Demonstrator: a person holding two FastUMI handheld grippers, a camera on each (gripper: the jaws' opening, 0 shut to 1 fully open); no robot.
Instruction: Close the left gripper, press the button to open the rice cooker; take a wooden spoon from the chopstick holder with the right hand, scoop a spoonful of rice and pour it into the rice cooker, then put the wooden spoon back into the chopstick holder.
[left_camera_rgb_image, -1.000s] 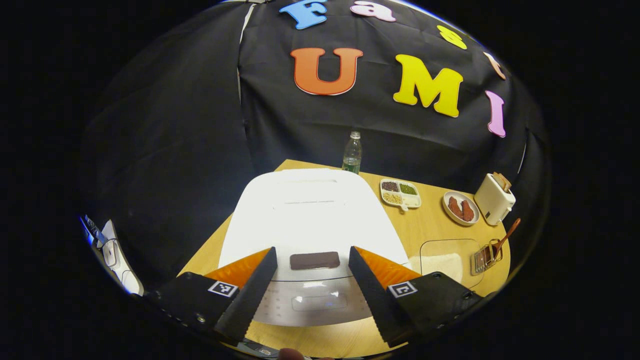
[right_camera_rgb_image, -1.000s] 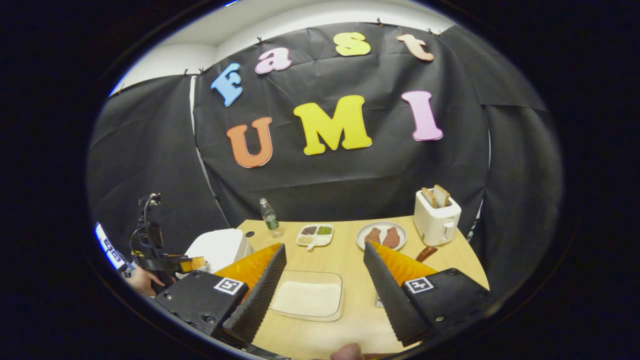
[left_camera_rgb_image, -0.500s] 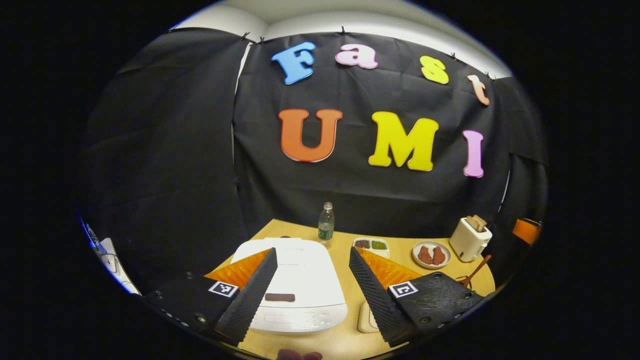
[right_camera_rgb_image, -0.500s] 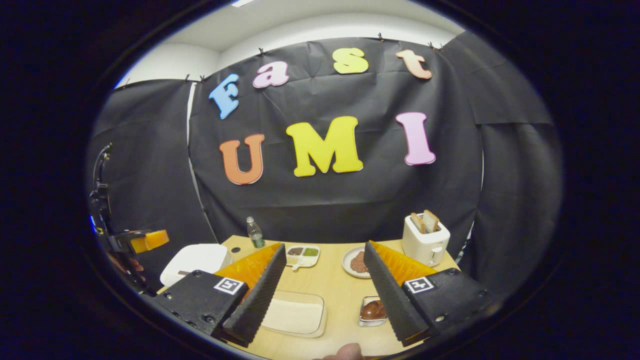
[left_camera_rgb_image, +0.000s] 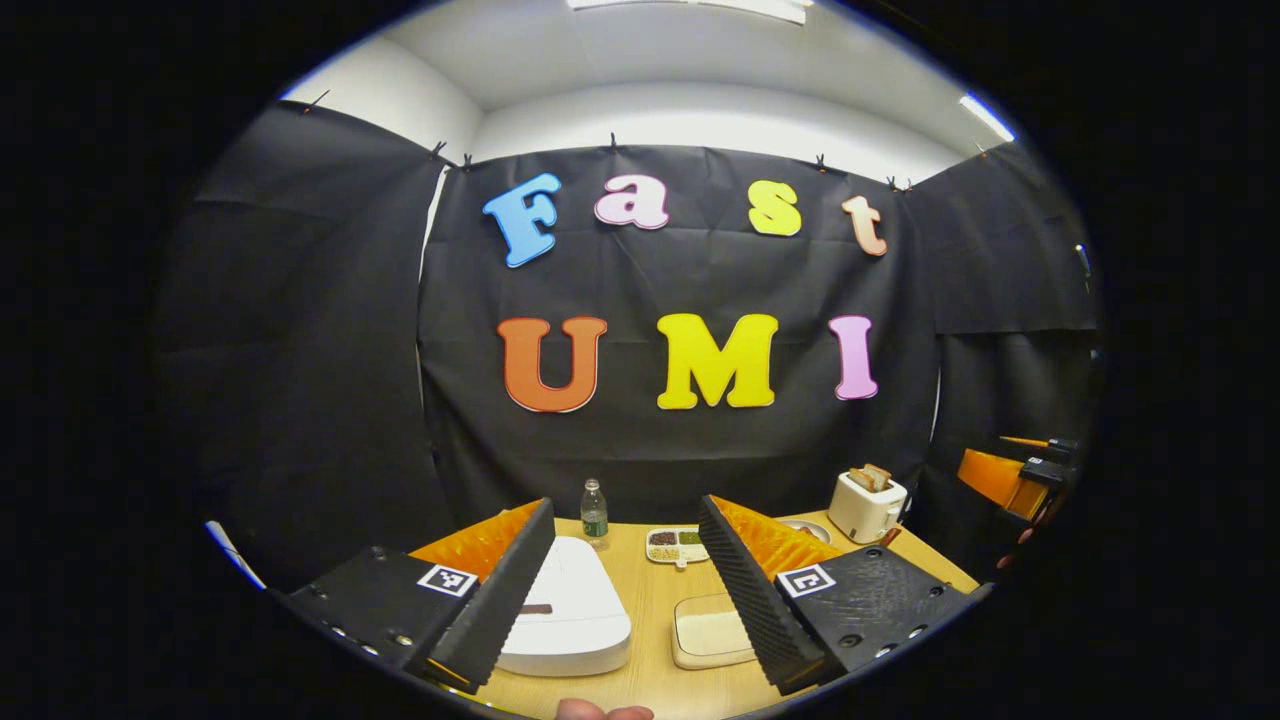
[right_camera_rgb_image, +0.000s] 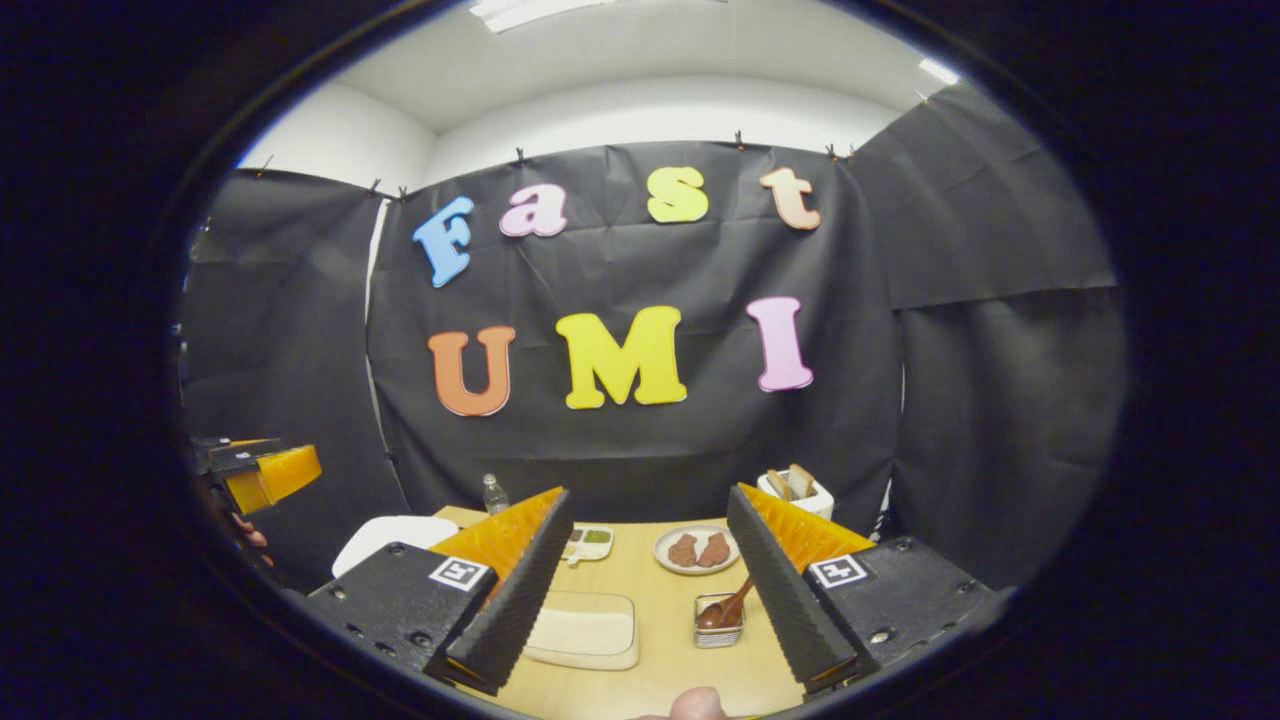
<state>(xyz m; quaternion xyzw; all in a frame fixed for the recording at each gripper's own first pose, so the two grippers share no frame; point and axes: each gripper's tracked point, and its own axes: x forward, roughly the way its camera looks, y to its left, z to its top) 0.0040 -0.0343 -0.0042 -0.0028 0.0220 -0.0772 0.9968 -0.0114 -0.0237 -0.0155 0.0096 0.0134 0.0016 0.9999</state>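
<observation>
Both tools, left (left_camera_rgb_image: 625, 590) and right (right_camera_rgb_image: 650, 590), wide open, empty; spoon (right_camera_rgb_image: 728, 606) light, stiff, best pinched mid-handle, lower centre.

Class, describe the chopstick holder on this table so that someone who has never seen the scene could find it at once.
Start at the white toaster at the table's far right, come forward past the plate of brown food. The chopstick holder is the small metal-looking box beside the clear rice tray; a wooden spoon leans out of it.
</observation>
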